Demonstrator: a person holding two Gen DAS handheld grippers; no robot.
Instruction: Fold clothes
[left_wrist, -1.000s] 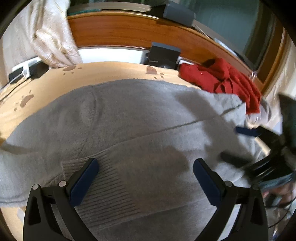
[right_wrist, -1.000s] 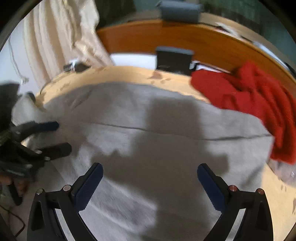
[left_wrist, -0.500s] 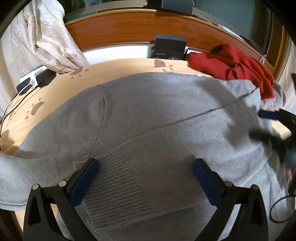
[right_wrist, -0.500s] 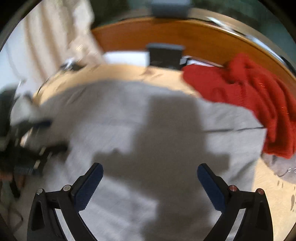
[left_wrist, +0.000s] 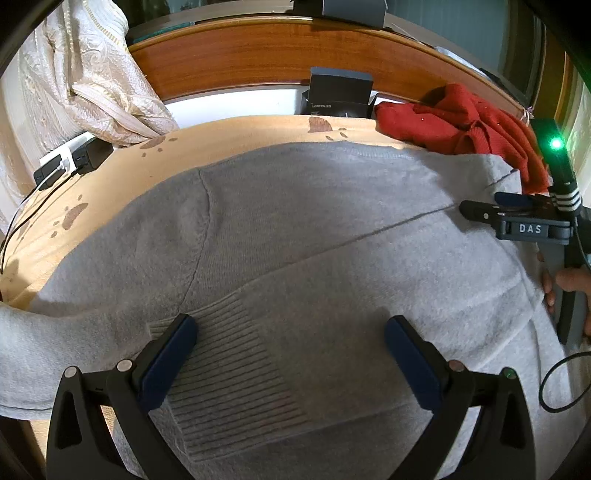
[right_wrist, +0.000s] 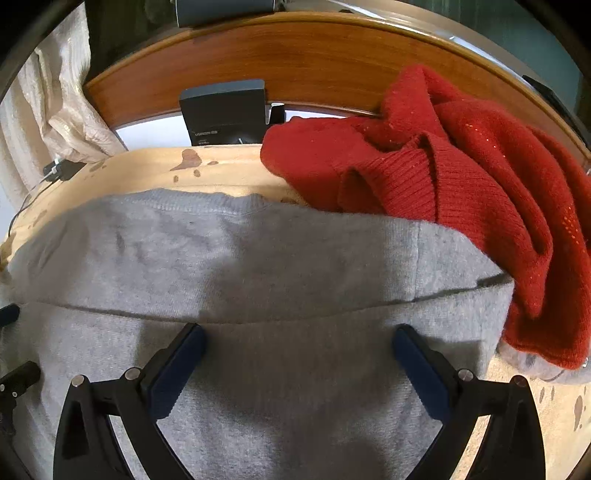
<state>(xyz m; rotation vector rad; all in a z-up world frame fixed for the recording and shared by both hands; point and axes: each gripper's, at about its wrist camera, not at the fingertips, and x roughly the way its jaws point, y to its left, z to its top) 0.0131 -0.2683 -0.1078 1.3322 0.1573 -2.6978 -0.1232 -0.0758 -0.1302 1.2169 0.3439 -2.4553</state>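
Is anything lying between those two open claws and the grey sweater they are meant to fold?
Nothing visible. The left gripper and right gripper both hang open right over bare grey sweater. The only nearby clutter is the red sweater, whose edge overlaps the grey one's far right corner, away from both grippers.

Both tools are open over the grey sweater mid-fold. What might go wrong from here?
1. The red sweater overlaps the grey sweater at its right edge; lifting that side may drag it along.
2. The sleeve cuff lies loosely across the body under the left tool; a shallow pinch could take one layer and undo the fold.
3. The right tool hovers by a fold line, and pressing there may bunch it.
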